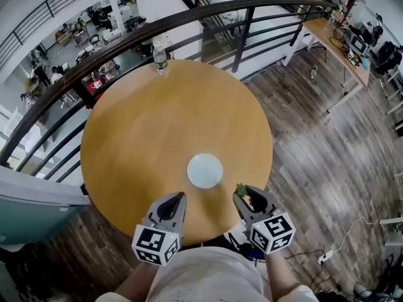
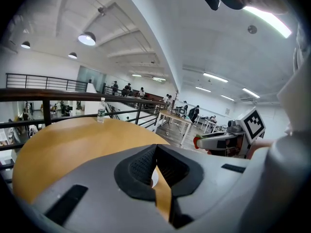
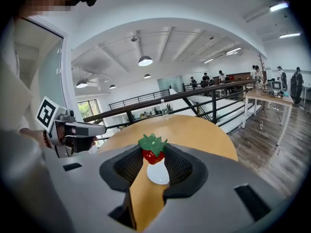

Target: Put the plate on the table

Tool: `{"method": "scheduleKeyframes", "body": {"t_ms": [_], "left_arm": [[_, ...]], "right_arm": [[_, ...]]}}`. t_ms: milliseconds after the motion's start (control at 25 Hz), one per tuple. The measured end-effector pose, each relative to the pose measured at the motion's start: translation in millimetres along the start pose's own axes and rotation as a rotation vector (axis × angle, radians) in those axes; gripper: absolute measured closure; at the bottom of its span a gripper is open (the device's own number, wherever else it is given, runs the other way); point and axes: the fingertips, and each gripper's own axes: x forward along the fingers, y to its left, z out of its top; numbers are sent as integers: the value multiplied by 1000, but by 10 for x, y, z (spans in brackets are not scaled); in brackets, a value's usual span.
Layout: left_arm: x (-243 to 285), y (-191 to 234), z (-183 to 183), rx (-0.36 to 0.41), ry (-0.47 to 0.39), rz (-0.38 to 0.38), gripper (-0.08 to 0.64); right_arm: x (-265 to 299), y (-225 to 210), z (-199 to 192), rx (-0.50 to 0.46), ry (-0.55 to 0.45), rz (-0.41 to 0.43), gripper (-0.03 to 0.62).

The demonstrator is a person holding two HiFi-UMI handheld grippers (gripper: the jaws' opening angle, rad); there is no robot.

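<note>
A round wooden table (image 1: 126,143) fills the head view, with the left gripper (image 1: 179,198) and right gripper (image 1: 243,194) poised at its near edge. The white plate (image 1: 204,170) lies flat on the tabletop just ahead of them, so the placing looks done. A water bottle (image 1: 160,59) stands at the far rim. The left jaws are clenched on nothing; the right grasp a toy strawberry (image 3: 152,153), which likely calls next for a short forward reach to the plate.

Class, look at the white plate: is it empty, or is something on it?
Empty. The plate lies bare on the table; the strawberry is held in the right gripper, off it.
</note>
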Motion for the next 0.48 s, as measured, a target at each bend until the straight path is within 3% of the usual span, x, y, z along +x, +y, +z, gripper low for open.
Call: {"method": "scheduleKeyframes", "body": {"t_ms": [480], "left_arm": [[285, 19, -204, -32, 45, 28, 538]], "right_arm": [[295, -214, -113, -11, 64, 43, 442]]}}
